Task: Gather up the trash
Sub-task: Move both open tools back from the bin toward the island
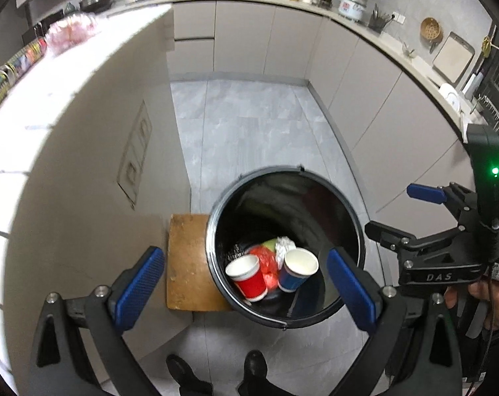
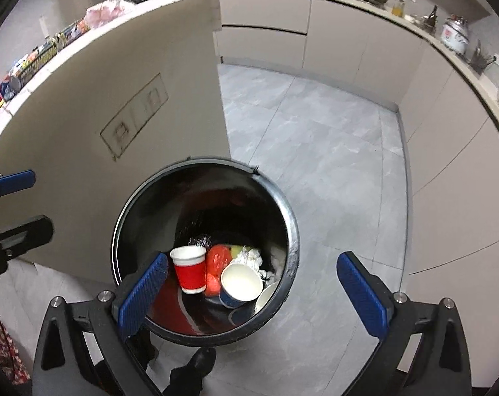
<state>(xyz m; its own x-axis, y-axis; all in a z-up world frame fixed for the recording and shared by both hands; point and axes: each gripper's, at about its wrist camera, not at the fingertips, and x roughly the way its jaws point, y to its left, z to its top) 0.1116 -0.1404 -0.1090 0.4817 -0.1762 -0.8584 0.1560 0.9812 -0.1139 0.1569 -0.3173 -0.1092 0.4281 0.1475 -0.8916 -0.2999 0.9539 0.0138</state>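
A black round trash bin (image 1: 355, 227) stands on the grey floor below both grippers; it also shows in the right wrist view (image 2: 290, 231). Inside lie a red paper cup (image 1: 247, 275) (image 2: 190, 272), a blue paper cup (image 1: 297, 269) (image 2: 239, 285), a red plastic bag (image 1: 266, 259) (image 2: 218, 259) and crumpled white paper (image 1: 284, 246) (image 2: 249, 257). My left gripper (image 1: 246, 287) is open and empty above the bin. My right gripper (image 2: 252, 292) is open and empty above it too; it shows at the right of the left wrist view (image 1: 401, 213).
A beige island counter (image 1: 84, 132) (image 2: 117, 76) stands left of the bin, with snack packets (image 1: 15, 66) and a pink bag (image 1: 71, 31) on top. A wooden board (image 1: 186, 260) lies on the floor by the bin. Cabinets (image 1: 249, 39) line the back and right. The person's shoes (image 1: 254, 368) are below.
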